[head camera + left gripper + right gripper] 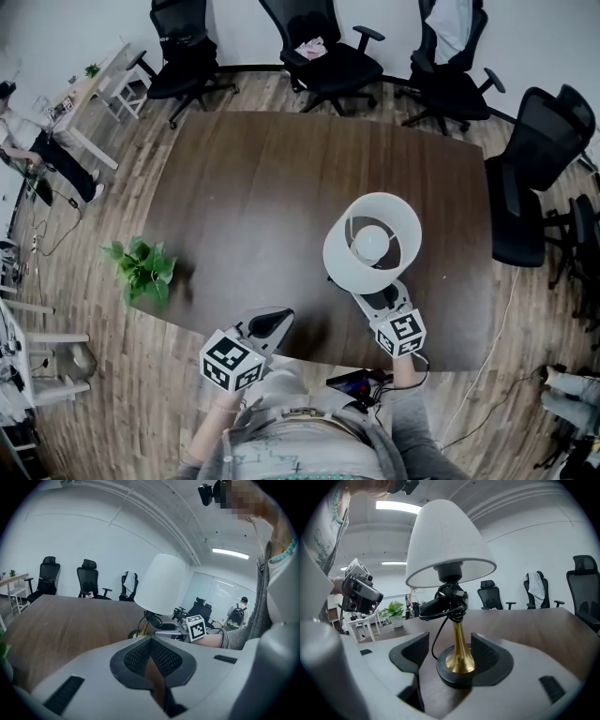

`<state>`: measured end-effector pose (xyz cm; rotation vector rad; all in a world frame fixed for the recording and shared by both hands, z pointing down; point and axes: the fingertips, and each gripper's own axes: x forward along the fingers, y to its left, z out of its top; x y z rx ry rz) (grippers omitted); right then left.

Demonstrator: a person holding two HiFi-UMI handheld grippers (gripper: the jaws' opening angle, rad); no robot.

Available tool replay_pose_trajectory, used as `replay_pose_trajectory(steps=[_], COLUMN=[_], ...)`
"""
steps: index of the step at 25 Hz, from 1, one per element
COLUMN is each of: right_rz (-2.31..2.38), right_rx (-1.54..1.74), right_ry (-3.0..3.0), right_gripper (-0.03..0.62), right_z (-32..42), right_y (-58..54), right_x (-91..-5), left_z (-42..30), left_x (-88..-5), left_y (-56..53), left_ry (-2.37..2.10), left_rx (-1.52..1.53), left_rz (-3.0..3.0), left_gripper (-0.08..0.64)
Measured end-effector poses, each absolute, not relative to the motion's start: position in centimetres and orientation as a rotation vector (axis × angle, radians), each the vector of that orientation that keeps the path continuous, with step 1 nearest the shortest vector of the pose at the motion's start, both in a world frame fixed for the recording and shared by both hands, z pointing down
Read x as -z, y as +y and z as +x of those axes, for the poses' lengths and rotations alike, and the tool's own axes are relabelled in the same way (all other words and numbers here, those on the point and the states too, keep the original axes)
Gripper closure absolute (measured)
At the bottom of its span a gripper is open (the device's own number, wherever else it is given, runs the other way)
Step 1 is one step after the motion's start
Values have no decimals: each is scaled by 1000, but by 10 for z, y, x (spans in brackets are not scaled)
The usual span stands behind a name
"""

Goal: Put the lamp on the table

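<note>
The lamp (373,242) stands upright on the dark wooden table (253,187), near its front right. It has a white shade (447,541), a brass stem and a round black base (457,671), with a black cord wound under the shade. My right gripper (375,298) is open and low on the table, with the lamp base between its jaws; a strip of table shows between the left pad (412,654) and the base. My left gripper (270,323) is shut and holds nothing. It hovers over the table's front edge, left of the lamp (161,583).
A potted green plant (141,267) sits by the table's left front corner. Several black office chairs (328,56) ring the far and right sides. A person (56,150) sits at a white desk far left. A small dark device (352,382) hangs at my waist.
</note>
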<state>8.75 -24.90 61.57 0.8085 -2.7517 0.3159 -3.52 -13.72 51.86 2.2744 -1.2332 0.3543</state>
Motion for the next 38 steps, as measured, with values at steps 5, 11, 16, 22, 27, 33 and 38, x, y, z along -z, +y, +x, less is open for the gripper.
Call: replay_pose_trajectory(steps=[5,11,16,22,27,33,38], right_rz=[821,797,824,807,806,805,816], right_rx=[-313,-295,-344,-342,-330,-310,-301], right_ry=[-2737,-2713,-2741,-2741,-2724,-2716,-2716], right_gripper=[324,324,324,324,324,324,324], right_z=[95,97,99,100,104,112,116], right_y=[-246,-232,-227,-219,-216,-213,-211], right_x=[-611,-611,-602,-597,-595,-591,-586], left_z=[-34,-42,-44,-39,-34,-24,-19], left_x=[-517,-517,-515,-516,-515,-517,-517], left_y=[-139,-142,-149,-154,-159,-165,-170], left_ry=[-1223,-1253,-1256,-1234,-1209,-1183,-1169], left_rx=[-351,-334,-326,-326,-328,-345,-350], left_rz=[2287,2286,2297,2311,2331,2347,2362], left_gripper=[554,554,554,554,554,554,554])
